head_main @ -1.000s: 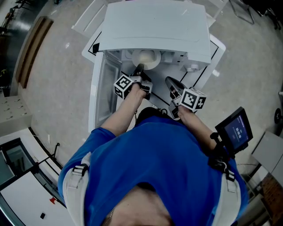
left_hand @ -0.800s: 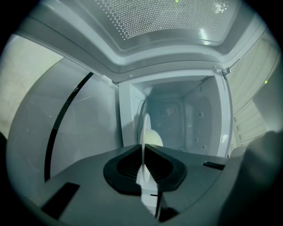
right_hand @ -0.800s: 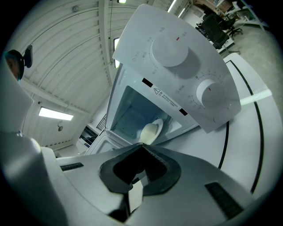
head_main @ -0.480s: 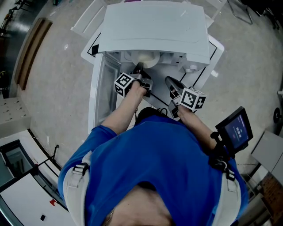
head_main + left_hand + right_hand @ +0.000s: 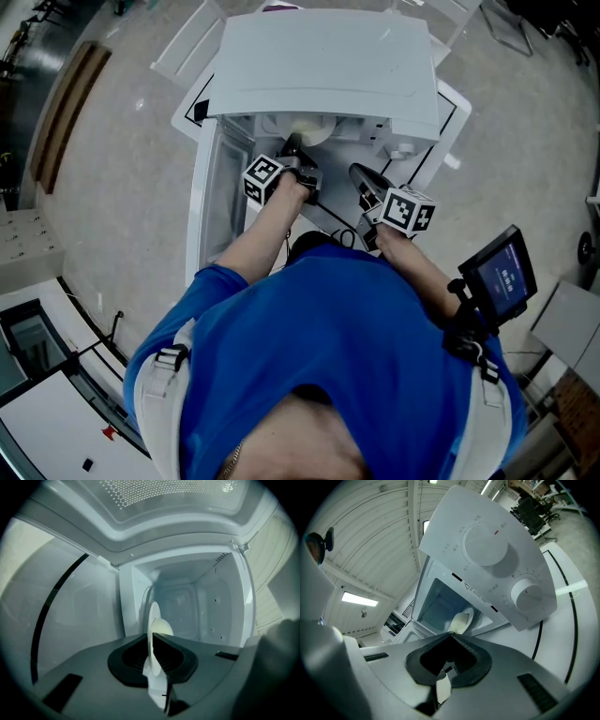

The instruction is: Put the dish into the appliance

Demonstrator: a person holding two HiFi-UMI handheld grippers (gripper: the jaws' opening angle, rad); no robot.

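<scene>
We stand over a white microwave [image 5: 323, 66] that sits on a white table [image 5: 454, 101] at our 12 o'clock. Its door [image 5: 214, 192] hangs open towards 10 o'clock.

Our left gripper [image 5: 292, 146] reaches in at about 11 o'clock, its tips just under the front lip of the oven. In the left gripper view this gripper [image 5: 151, 637] has its jaws drawn in narrow, pinching the rim of a pale dish [image 5: 155, 620]. The dish stands on edge between the pads, so we see it almost as a thin line. It points into the oven's white chamber [image 5: 187, 599], with the door [image 5: 70, 606] off at 9 o'clock. From the head view the dish [image 5: 309, 127] shows as a cream patch just inside the opening, mostly tucked under the oven's top.

Our right gripper [image 5: 361, 174] hovers at about 1 o'clock, outside the oven and a little apart from the left one. In the right gripper view the right gripper [image 5: 451, 634] has its jaws closed together with nothing between them. Beyond them, at 12 o'clock, the dish [image 5: 461, 619] sits in the opening. The control panel [image 5: 454, 541] with its two knobs, upper [image 5: 485, 543] and lower [image 5: 527, 595], lies towards 1 and 2 o'clock.

A small screen [image 5: 497, 277] is strapped to our right arm, at 4 o'clock in the head view.
</scene>
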